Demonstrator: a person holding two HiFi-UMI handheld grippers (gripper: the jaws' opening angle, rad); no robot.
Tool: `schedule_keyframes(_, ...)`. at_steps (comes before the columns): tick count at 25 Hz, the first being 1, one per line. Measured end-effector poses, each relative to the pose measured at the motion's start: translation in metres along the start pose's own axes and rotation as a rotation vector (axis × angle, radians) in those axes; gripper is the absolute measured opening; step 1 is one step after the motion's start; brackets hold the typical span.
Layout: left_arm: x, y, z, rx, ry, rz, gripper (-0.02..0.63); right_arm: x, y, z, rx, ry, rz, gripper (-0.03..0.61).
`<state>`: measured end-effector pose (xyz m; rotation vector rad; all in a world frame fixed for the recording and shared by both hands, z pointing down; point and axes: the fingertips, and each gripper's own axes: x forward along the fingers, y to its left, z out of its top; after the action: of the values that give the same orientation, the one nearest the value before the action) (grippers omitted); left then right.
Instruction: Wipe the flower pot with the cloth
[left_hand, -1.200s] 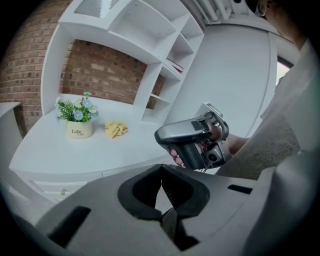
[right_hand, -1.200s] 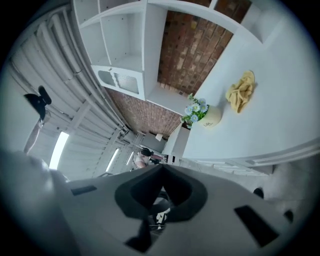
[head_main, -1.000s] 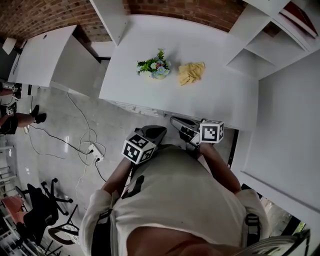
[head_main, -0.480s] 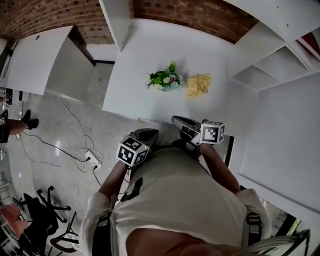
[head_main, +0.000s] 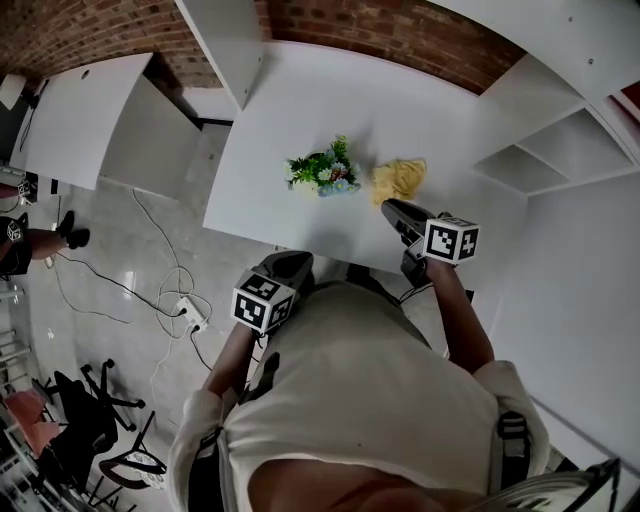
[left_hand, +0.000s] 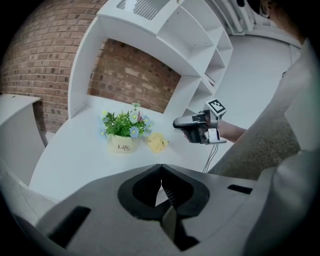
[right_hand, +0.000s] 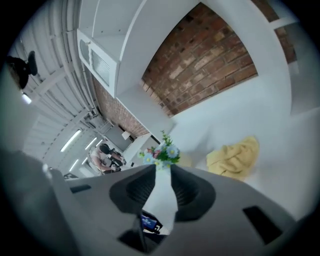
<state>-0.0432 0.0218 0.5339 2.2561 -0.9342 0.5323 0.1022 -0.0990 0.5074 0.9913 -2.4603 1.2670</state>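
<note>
A cream flower pot (left_hand: 122, 145) marked "Life", filled with green leaves and small flowers (head_main: 325, 170), stands mid-table. A crumpled yellow cloth (head_main: 399, 177) lies just right of it, apart from the pot. My right gripper (head_main: 390, 208) hovers over the table's near part, close in front of the cloth (right_hand: 234, 157). Its jaws have just been opening and show a narrow gap with nothing between them (right_hand: 161, 171). My left gripper (head_main: 292, 262) is at the table's near edge, shut and empty (left_hand: 160, 168). It faces the pot from a distance.
The white table (head_main: 290, 120) backs onto a brick wall (head_main: 400, 30). White shelving (head_main: 545, 150) rises on the right and a white panel (head_main: 225, 45) at the back left. Cables and a power strip (head_main: 190, 303) lie on the floor at left, near an office chair (head_main: 75, 420).
My right gripper has moved forward over the table edge towards the cloth, and its jaws have parted a little. The left gripper has shifted only slightly and stays shut.
</note>
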Motion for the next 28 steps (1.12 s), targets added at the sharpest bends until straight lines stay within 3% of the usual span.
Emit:
schedule_keyframes(1, 0.004, -0.001, 0.002, 0.010, 0.005, 0.008, 0.021, 0.000, -0.013, 0.008, -0.020, 0.002, -0.029, 0.133)
schedule_keyframes(5, 0.013, -0.007, 0.009, 0.025, 0.026, 0.044, 0.021, 0.002, -0.056, 0.019, -0.141, 0.080, -0.155, 0.330)
schedule_keyframes(10, 0.029, -0.008, 0.019, 0.036, 0.025, 0.077, 0.021, 0.019, -0.105, 0.014, -0.310, 0.204, -0.257, 0.348)
schedule_keyframes(16, 0.041, -0.012, 0.021, 0.064, 0.040, 0.107, 0.021, 0.044, -0.158, 0.002, -0.258, 0.249, -0.313, 0.356)
schedule_keyframes(19, 0.036, -0.011, 0.023, 0.074, 0.036, 0.129, 0.021, 0.057, -0.169, -0.018, -0.289, 0.354, -0.329, 0.335)
schedule_keyframes(22, 0.032, -0.009, 0.024, 0.060, 0.028, 0.148, 0.021, 0.062, -0.181, -0.031, -0.366, 0.411, -0.371, 0.166)
schedule_keyframes(24, 0.028, -0.006, 0.021, 0.045, 0.020, 0.165, 0.021, 0.063, -0.182, -0.037, -0.378, 0.418, -0.367, 0.093)
schedule_keyframes(28, 0.021, -0.001, 0.017, 0.006, 0.001, 0.193, 0.021, 0.066, -0.180, -0.041, -0.343, 0.444, -0.325, 0.064)
